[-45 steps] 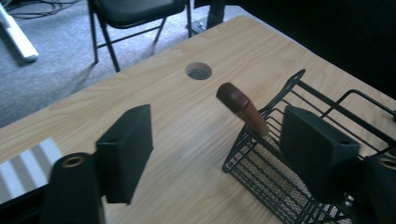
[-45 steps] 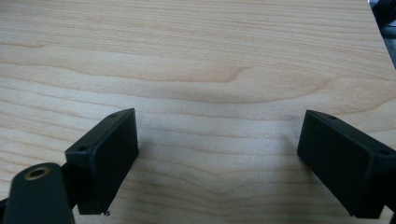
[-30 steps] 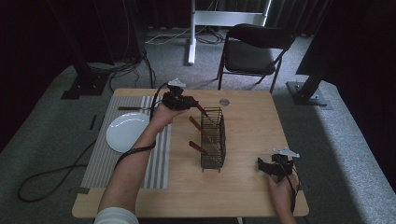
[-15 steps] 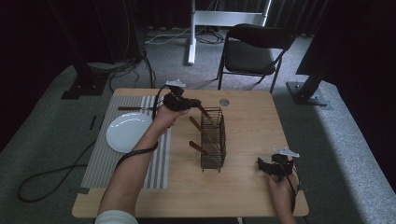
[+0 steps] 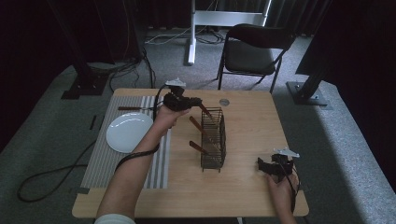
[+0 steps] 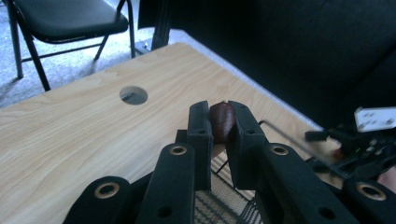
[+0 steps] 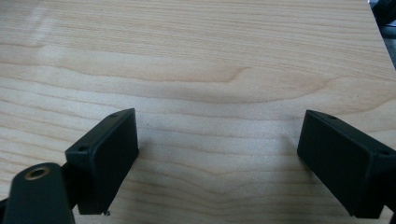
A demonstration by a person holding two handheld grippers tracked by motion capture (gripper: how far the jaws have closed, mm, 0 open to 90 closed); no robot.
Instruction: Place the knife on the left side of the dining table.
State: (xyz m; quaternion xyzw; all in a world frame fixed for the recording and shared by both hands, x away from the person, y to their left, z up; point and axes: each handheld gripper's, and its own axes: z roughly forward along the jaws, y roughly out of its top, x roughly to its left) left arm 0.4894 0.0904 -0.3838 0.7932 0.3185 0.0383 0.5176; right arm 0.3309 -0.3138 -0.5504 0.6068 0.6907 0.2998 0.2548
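While right hand-held gripper [image 7: 219, 158] gapes empty, left hand-held gripper [image 6: 219, 126] pinches brown handle [image 6: 222, 120] above wire basket [image 5: 214, 140].

Grey carpet floor [image 5: 56, 140], black folding chair [image 5: 254, 51], dark curtains [image 5: 355, 42]

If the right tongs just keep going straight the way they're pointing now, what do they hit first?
Probably nothing but the bare wooden table. The right tongs are open and angled low over it. In the high view they aim left toward the wire basket, but depth there is hard to judge.
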